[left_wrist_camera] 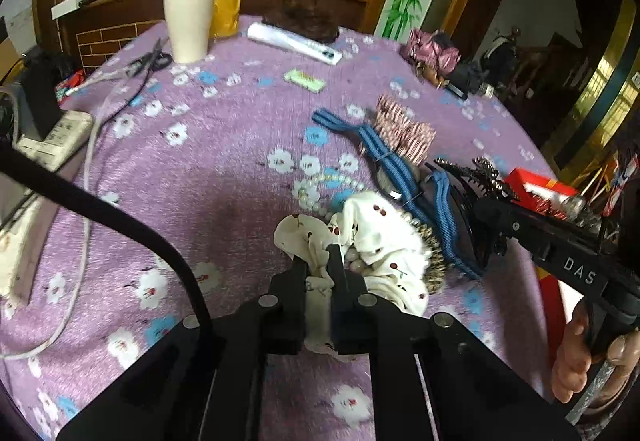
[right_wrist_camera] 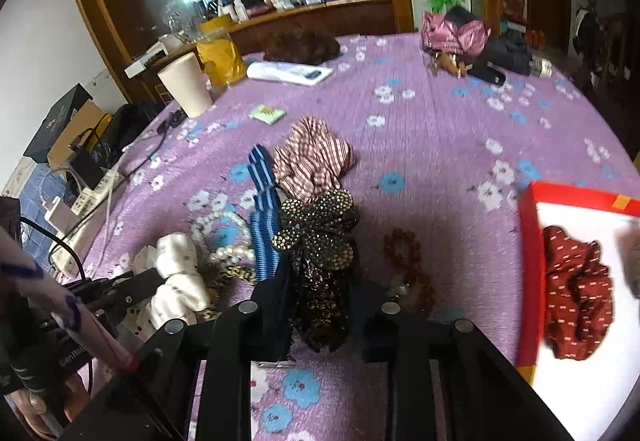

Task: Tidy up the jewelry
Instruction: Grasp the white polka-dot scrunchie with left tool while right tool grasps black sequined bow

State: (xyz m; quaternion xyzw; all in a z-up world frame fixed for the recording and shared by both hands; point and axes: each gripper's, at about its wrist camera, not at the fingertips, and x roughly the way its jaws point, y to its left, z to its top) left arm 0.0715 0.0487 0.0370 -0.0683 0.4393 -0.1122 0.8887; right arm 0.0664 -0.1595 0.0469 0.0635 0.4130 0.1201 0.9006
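White cherry-print scrunchie (left_wrist_camera: 372,237) lies at the near side of the jewelry pile on the tabletop (left_wrist_camera: 224,161); the left tongs (left_wrist_camera: 318,261) are closed on a fold of its fabric. A pearl string (left_wrist_camera: 316,189) lies partly under the scrunchie and extends just behind it. Immediately right of the scrunchie lies a leopard-print band (left_wrist_camera: 434,257), then a blue striped strap (left_wrist_camera: 384,157) with a watch face (left_wrist_camera: 390,183) on it, and a pink plaid scrunchie (left_wrist_camera: 404,129) touching the strap at the far side.

Right tongs (right_wrist_camera: 320,305) have a dark studded bow clip (right_wrist_camera: 320,229) between the fingers (right_wrist_camera: 272,305); the clip fills the gap, and the left finger contacts it. Whether both pads press on it cannot be told. An amber bead bracelet (right_wrist_camera: 408,265) lies just beside the right finger. In the left wrist view, a hand (left_wrist_camera: 588,353) grips the right tool's handle.

A red-rimmed box (right_wrist_camera: 532,241) with a white floor stands to the right of the pile, apart from it; a dark red patterned scrunchie (right_wrist_camera: 576,289) lies inside it.

The tabletop carries a purple cloth with white and blue flowers. Well beyond the pile are a cream cup (left_wrist_camera: 188,25), a green packet (left_wrist_camera: 304,80), a white remote (left_wrist_camera: 294,43), scissors (left_wrist_camera: 154,57) and a pink pouch (left_wrist_camera: 432,49). A power strip (left_wrist_camera: 56,139) with white cables sits at the left edge.
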